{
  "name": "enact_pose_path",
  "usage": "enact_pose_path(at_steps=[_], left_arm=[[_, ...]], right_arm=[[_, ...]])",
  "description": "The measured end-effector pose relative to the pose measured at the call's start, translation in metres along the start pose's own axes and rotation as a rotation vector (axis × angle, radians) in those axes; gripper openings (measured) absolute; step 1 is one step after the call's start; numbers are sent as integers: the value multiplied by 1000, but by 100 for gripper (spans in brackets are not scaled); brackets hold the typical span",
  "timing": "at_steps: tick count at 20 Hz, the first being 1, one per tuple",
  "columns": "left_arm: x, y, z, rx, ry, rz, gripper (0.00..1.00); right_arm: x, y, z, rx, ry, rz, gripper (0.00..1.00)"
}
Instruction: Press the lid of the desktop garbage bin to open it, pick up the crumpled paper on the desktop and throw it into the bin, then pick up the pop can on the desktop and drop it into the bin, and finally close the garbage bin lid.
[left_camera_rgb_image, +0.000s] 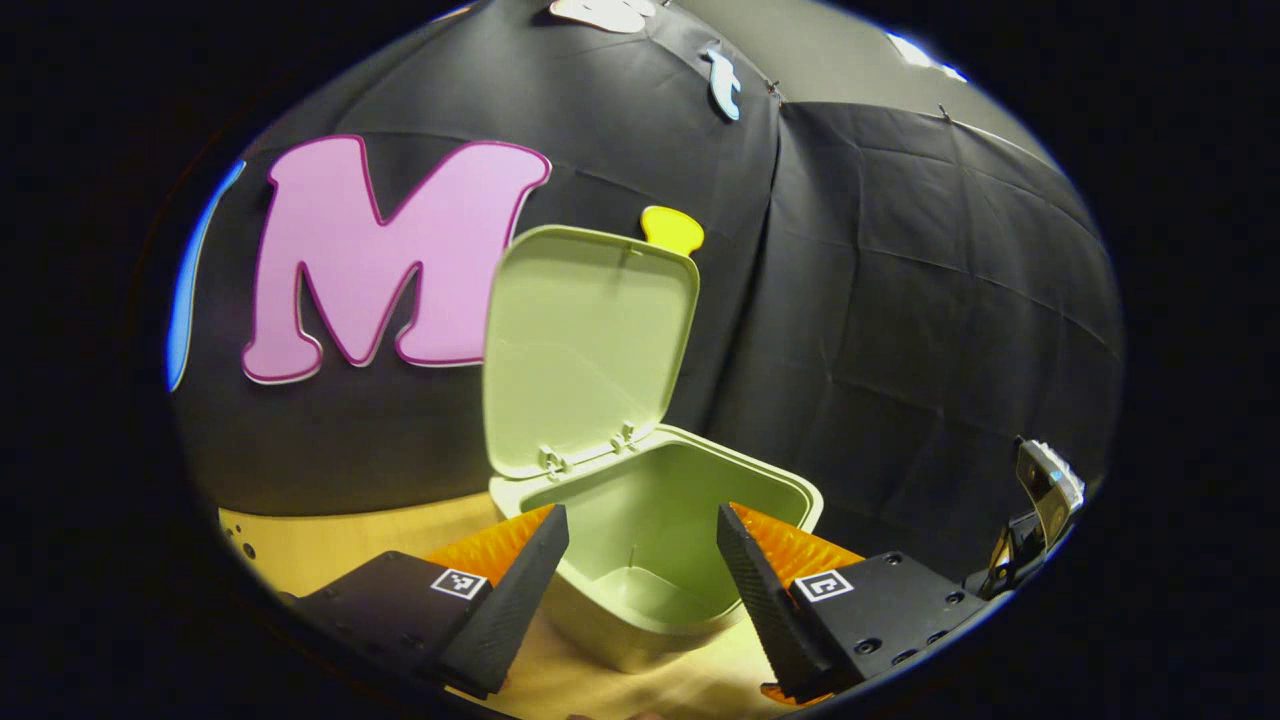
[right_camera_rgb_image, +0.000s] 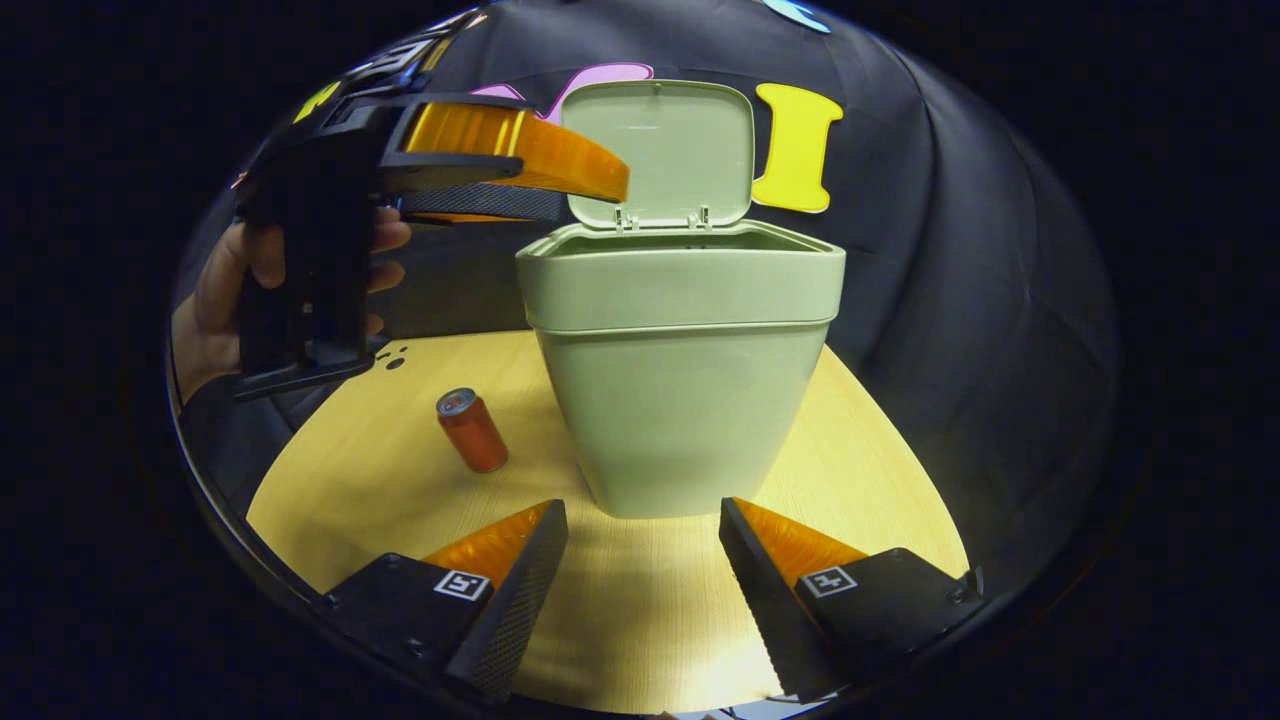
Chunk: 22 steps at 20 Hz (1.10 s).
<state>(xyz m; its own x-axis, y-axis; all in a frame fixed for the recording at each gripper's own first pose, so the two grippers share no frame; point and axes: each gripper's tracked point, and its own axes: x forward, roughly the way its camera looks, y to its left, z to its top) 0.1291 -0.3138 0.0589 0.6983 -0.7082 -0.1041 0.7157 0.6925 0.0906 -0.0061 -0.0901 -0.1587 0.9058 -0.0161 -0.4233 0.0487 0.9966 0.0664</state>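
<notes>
The pale green bin stands with its lid swung upright at the back. My left gripper hovers just above the bin's mouth, open, with nothing between its fingers. In the right gripper view the bin stands at the middle of the wooden table with its lid up. The red pop can stands upright on the table to the bin's left. The left gripper reaches over the bin's rim from the upper left, held by a hand. My right gripper is open, low over the table in front of the bin.
The round wooden table has bare room in front of and left of the bin. Black cloth walls close in behind and to the right. A shiny black piece of gear shows at the far right of the left gripper view.
</notes>
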Motion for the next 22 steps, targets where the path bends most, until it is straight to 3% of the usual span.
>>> enact_pose_path(at_steps=[8, 12, 22], left_arm=[[-93, 88, -22, 10, 14, 219, 96], [-149, 122, -54, -48, 52, 325, 96], [-272, 159, -144, -220, 167, 529, 96]], right_arm=[[2, 20, 1, -67, 11, 35, 96], [6, 48, -1, -93, 22, 85, 96], [43, 135, -28, -204, 103, 252, 97]])
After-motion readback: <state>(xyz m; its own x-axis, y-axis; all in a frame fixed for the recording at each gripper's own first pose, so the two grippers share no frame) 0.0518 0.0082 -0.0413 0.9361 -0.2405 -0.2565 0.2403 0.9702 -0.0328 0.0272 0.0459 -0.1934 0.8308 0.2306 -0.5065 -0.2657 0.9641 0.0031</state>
